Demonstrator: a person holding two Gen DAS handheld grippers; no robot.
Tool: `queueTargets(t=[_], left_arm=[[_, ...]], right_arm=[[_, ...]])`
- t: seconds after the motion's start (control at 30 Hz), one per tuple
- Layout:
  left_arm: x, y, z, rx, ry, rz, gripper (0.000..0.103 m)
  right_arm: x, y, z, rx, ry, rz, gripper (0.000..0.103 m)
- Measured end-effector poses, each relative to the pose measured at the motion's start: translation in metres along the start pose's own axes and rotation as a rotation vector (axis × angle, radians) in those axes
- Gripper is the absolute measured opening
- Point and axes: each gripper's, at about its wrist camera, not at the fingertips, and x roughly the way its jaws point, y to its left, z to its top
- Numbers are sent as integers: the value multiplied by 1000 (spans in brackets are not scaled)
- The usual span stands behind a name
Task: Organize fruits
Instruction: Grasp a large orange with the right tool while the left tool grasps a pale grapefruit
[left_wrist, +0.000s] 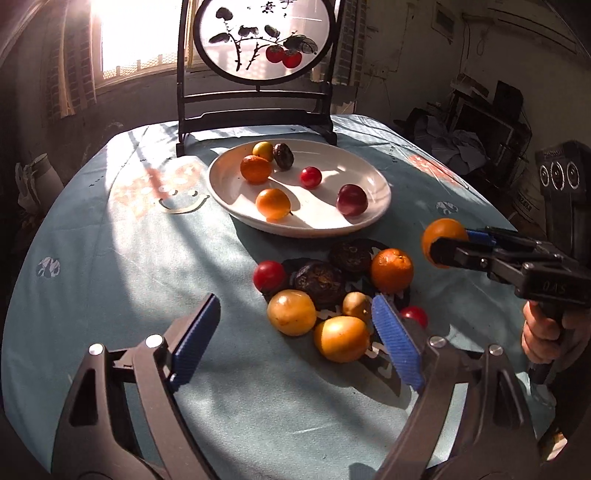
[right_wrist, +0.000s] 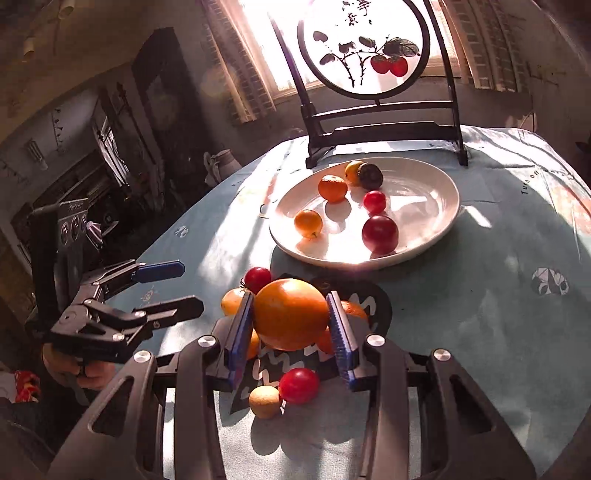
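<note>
While the left gripper (left_wrist: 291, 343) gapes, the right gripper (right_wrist: 291, 328) clamps an orange fruit (right_wrist: 290, 314).

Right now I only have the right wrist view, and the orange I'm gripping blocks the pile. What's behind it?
Observer: Two dark wrinkled fruits, side by side, next to a mandarin.
Operator: Where's the left gripper aimed?
Observer: The left gripper is open, framing two yellow fruits at the pile's near edge.
Operator: Is my orange over the plate?
Observer: No; the orange in the right gripper hangs short of the white plate.
</note>
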Motion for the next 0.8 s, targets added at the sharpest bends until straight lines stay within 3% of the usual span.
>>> queueTargets(t=[0.1,0.2,0.43,0.8], left_arm=[[7,-21,-14,90,50,-51,57],[20,-30,-23,125,110,-45,47],[42,-29,-23,124,166,2,47],[53,-37,-20,151,167,42,42]], right_arm=[[-1,-6,1,33,-3,-7,40],[1,-5,0,37,4,-7,40],[0,-2,-1,27,4,2,40],[-1,4,-2,8,-2,2,40]])
